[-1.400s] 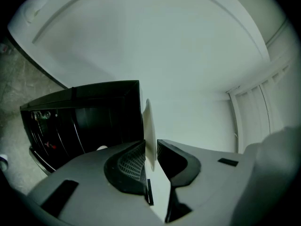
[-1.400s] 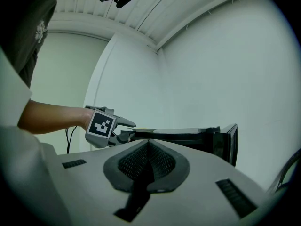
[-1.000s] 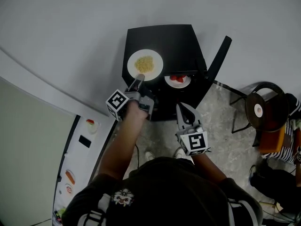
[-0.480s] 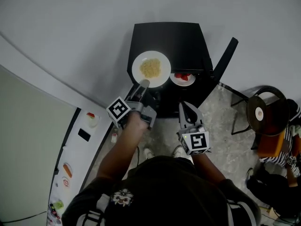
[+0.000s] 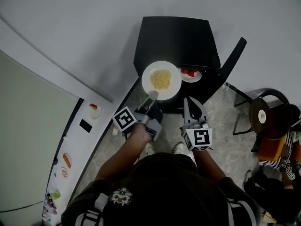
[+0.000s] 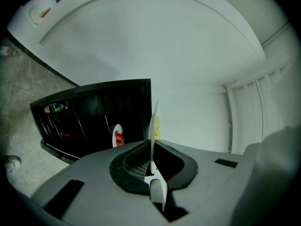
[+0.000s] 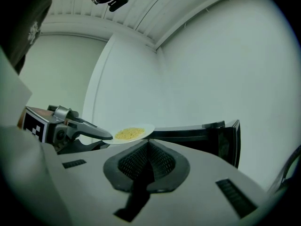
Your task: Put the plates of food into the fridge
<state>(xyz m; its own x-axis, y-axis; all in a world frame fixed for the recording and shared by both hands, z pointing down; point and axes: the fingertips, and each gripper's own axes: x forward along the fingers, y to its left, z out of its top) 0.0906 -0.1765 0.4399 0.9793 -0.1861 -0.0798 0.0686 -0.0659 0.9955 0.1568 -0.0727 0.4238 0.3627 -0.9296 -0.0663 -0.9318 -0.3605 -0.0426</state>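
Left gripper (image 5: 151, 96): your jaws are clamped on the near rim of the white round plate of yellow crumbly food (image 5: 161, 80). They have just been closing, and the rim sits between the pads. In the left gripper view the plate (image 6: 153, 126) shows edge-on, running straight out from the jaws. The right gripper view shows it (image 7: 129, 133) held level, with the food heaped at its middle.

Right gripper (image 5: 188, 100): your jaws are together with nothing between them (image 7: 149, 147). The held plate lies just ahead of its tips and to their left, apart from them.

Beyond the held plate, ahead of both tools: the black box-shaped cabinet (image 5: 176, 36). Its door stands open on the right side. A small white plate of red food (image 5: 190, 73) sits at the cabinet's front, just past the far right rim of the held plate. From the left gripper it appears left of the held rim, against the dark interior (image 6: 117, 136).

Far left of the left gripper: a white panel with small stickers (image 5: 70, 159). Far right of the right gripper: a dark-framed chair with a round brown seat (image 5: 263, 112).
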